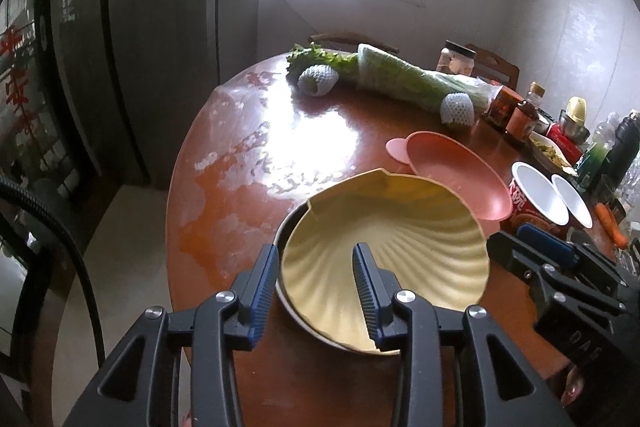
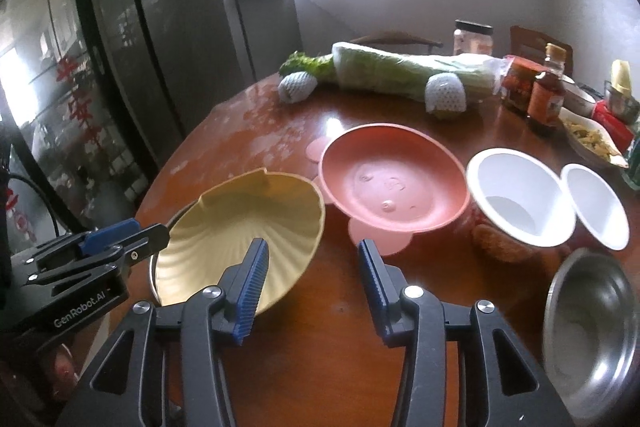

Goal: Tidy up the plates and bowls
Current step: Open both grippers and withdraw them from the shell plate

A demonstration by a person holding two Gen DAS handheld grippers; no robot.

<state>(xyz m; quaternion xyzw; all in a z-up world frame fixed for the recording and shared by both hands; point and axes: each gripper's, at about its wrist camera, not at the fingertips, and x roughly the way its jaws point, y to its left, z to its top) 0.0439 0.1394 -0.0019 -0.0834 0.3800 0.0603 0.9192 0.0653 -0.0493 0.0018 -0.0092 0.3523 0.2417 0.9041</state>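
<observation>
A yellow shell-shaped plate (image 1: 384, 247) (image 2: 240, 223) lies tilted in a steel bowl (image 1: 285, 231) near the front edge of the round wooden table (image 1: 320, 131). My left gripper (image 1: 316, 249) is open astride the plate's near rim, one finger outside and one above the plate's inside. My right gripper (image 2: 311, 243) is open too, its left finger (image 2: 254, 279) in front of the plate's right rim and the other over bare table. A pink plate (image 2: 392, 187) with ears stands just behind. Two white-lined paper bowls (image 2: 520, 195) and another steel bowl (image 2: 592, 315) are to the right.
A wrapped cabbage (image 2: 400, 71), two fruits in foam nets (image 2: 294, 87) and greens lie at the back. Bottles and jars (image 2: 548, 95) and a dish of food (image 2: 592, 141) crowd the right side. A dark fridge (image 1: 140, 47) stands left; the floor (image 1: 120, 267) drops off beside the table edge.
</observation>
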